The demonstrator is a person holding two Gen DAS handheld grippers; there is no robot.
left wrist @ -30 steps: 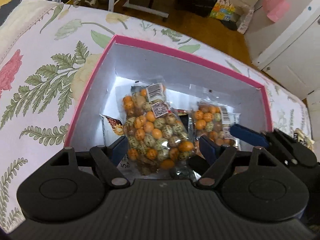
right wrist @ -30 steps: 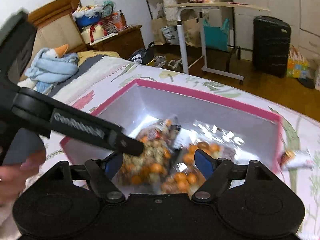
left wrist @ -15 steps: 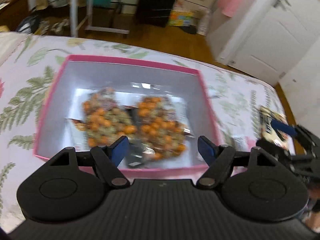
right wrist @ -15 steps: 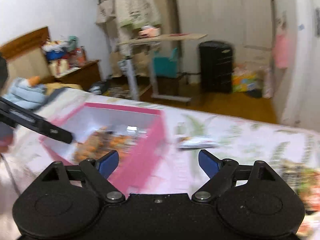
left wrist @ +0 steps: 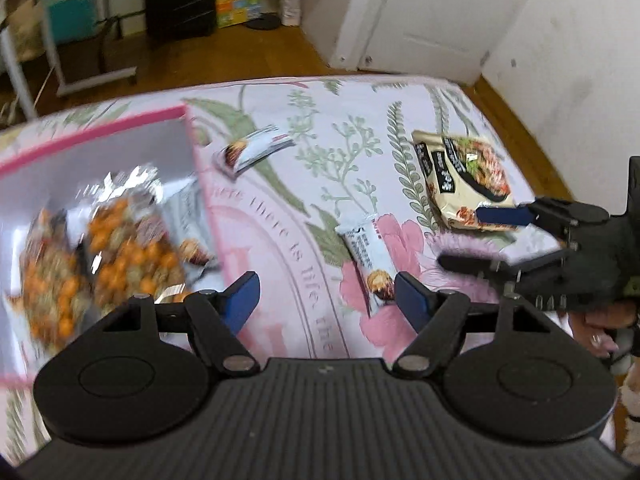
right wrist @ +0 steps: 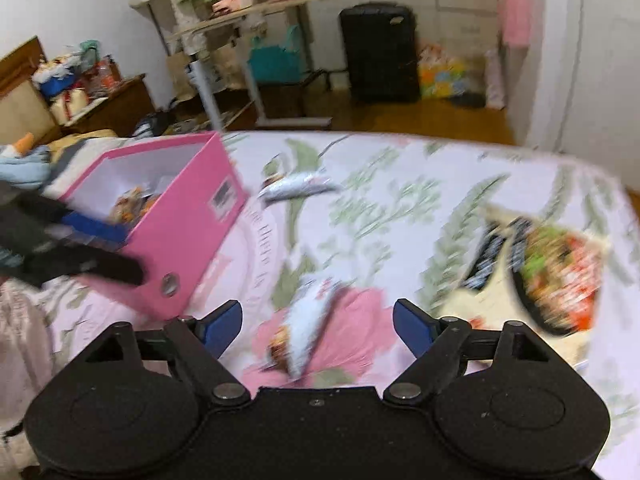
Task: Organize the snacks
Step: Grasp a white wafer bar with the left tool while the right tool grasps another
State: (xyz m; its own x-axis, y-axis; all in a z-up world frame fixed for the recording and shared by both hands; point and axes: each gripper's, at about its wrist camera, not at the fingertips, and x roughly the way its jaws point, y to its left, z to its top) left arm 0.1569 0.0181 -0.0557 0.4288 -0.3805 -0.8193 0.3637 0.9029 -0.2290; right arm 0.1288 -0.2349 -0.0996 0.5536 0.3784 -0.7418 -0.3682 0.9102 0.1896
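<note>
Two slim foil bars beside rigid pink box

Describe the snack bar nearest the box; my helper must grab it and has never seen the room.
Find the pink box on the floral bedspread. Just beside its far corner lies a white-wrapped bar; the similar bar lies farther off on the pink flower.

Two nut bags in one pink box, two bars, one noodle pack.
</note>
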